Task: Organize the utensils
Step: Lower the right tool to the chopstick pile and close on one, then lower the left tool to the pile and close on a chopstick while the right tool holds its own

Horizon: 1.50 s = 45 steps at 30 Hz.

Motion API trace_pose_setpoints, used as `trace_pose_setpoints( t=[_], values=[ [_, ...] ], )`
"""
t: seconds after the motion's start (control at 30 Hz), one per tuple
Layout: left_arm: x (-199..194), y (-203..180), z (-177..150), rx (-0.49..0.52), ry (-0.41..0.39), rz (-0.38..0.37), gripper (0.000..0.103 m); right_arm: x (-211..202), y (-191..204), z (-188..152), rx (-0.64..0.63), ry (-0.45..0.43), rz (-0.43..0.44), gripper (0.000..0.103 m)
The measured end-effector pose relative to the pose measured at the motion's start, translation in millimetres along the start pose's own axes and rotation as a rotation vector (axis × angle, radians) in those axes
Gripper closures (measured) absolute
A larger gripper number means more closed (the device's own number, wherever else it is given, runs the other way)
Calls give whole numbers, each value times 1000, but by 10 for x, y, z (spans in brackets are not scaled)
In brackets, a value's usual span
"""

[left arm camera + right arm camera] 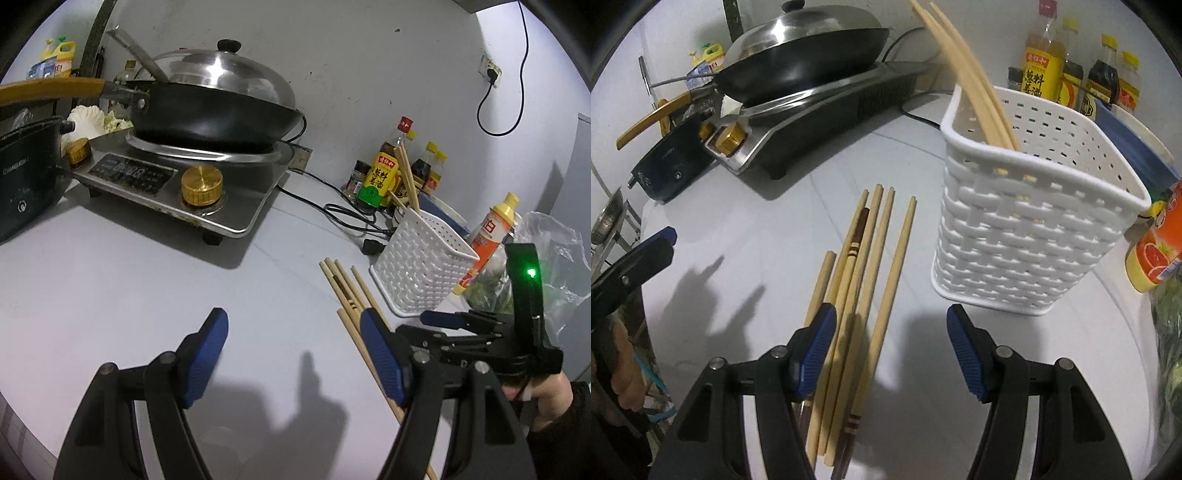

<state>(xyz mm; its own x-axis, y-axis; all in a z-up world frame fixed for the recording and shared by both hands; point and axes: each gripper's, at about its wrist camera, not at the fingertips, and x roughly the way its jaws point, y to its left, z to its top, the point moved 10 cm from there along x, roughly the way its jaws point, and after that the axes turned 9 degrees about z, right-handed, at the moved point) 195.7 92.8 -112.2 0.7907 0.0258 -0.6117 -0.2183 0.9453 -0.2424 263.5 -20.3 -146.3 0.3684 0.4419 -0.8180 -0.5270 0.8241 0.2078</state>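
Several loose bamboo chopsticks (875,258), one with a dark brown end, lie side by side on the white counter (768,236). My right gripper (892,328) hovers over their near ends, open, with nothing between its pads. Just right of it stands a white woven plastic basket (1027,236) with a few chopsticks (967,74) leaning inside. In the left wrist view my left gripper (293,332) is open and empty over bare counter, left of the loose chopsticks (347,291) and the basket (421,266). The right gripper (461,325) shows there at the right, held by a hand.
An induction cooker (177,192) with a black wok (214,118) and steel lid stands at the back left, beside a black pot (26,177). Sauce bottles (380,173), a black cable (332,206), an orange bottle (487,240) and a bag of greens (554,266) crowd behind the basket.
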Motion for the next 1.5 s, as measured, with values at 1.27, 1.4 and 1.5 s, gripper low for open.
trace_pose_setpoints(
  t=[1.27, 1.4, 1.5],
  values=[
    [270, -520, -435, 137, 167, -10, 29, -241, 127, -64, -100, -74, 66, 97],
    [347, -695, -578, 192, 206, 1, 29, -366, 104, -77, -97, -107, 92, 97],
    [422, -748, -664, 211, 228, 29, 29, -452, 46, -95, -89, -128, 109, 97]
  ],
)
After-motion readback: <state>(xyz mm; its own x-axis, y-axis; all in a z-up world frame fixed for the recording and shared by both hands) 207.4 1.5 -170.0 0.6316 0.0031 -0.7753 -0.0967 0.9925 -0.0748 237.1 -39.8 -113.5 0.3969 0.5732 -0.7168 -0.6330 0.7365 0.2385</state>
